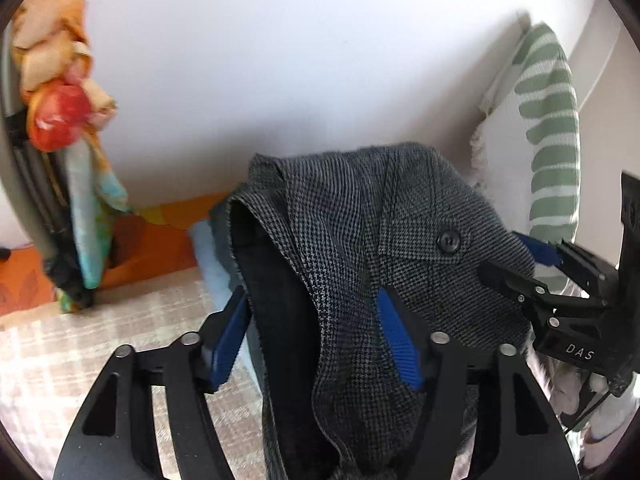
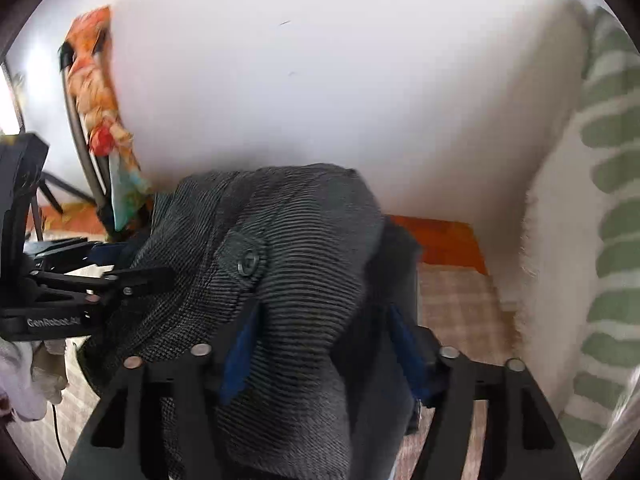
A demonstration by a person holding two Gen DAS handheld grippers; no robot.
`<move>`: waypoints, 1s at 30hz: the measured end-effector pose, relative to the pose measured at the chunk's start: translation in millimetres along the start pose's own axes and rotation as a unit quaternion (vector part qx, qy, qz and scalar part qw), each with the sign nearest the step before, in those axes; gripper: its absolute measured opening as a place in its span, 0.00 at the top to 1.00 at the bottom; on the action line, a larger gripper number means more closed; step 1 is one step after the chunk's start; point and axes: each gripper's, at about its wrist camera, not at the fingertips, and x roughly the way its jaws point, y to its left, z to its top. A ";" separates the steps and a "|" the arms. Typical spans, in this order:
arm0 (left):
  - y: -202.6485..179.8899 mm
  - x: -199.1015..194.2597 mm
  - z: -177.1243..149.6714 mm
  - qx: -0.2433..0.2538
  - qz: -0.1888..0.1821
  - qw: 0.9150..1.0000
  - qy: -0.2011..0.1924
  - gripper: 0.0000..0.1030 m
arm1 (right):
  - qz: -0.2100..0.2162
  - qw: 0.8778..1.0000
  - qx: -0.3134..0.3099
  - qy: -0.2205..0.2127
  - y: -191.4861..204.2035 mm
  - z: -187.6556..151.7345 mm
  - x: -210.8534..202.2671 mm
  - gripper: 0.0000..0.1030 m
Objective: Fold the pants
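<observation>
Grey checked pants [image 1: 360, 248] drape loosely between both released claws, left [image 1: 316, 344] and right [image 2: 324, 348], and may slump, undoing the fold.

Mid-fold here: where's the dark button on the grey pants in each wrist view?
Left wrist: button right of centre, on the pants.
Right wrist: button left of centre, above the blue pads.
Shared landmark: green-striped cushion, at the right edge of both views.
</observation>
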 end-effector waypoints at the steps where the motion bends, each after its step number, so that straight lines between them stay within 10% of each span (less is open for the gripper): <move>1: 0.9 -3.5 0.3 0.000 0.001 1.000 -0.001 0.34 | -0.003 1.000 0.008 -0.003 -2.3 -0.5 -4.0 0.29; 16: -2.2 -101.4 -14.2 0.040 0.026 0.997 -0.057 0.30 | -0.048 0.996 0.040 -0.061 12.5 -3.9 -89.4 0.04; 30: -4.3 -189.2 -61.6 0.065 0.018 0.992 -0.102 0.30 | -0.050 0.993 0.039 -0.096 75.4 -24.5 -169.1 0.02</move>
